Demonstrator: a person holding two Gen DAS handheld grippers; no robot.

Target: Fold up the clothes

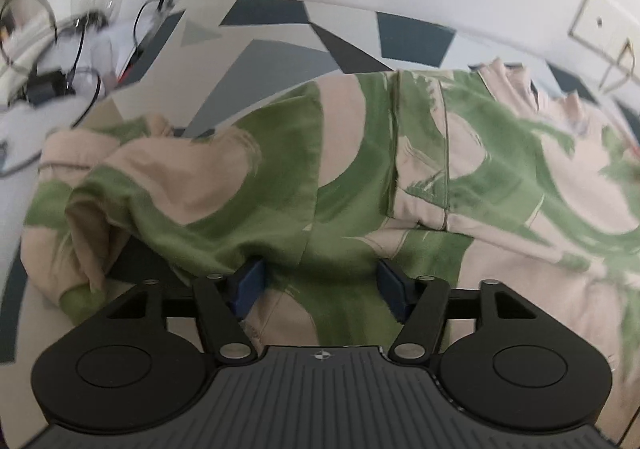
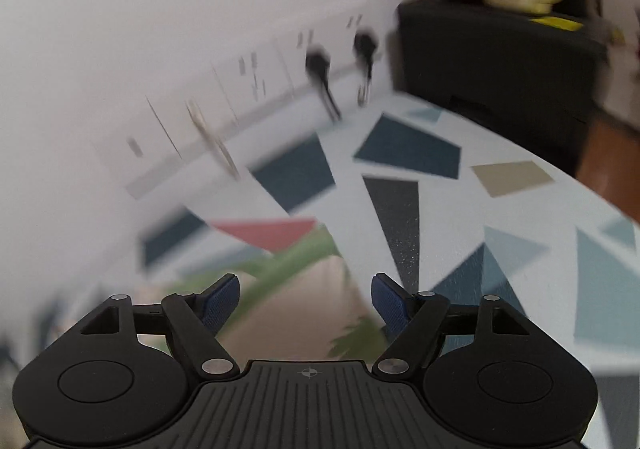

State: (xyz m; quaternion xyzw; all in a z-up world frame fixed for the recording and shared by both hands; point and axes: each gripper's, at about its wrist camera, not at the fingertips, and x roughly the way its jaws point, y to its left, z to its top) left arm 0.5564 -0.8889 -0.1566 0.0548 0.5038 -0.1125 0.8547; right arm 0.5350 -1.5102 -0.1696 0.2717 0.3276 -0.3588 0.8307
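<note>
Right claw (image 2: 306, 299) open, empty — above green-beige garment (image 2: 316, 289), patterned table (image 2: 448, 209), blurred wall.

White wall (image 2: 140, 29) w/ sockets (image 2: 256, 73); geometric-print tabletop (image 2: 452, 217); black cabinet (image 2: 492, 61) at right.

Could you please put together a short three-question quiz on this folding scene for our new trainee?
1. True or false: the left gripper has its jaws open, one on each side of a patch of the green and beige garment.
2. Multiple choice: the garment lies on A) a bare wooden floor, B) a tabletop with coloured geometric shapes, C) a wire rack.
3. Fill in: the right gripper is ____, with nothing between its blue pads.

Key
1. True
2. B
3. open
</note>
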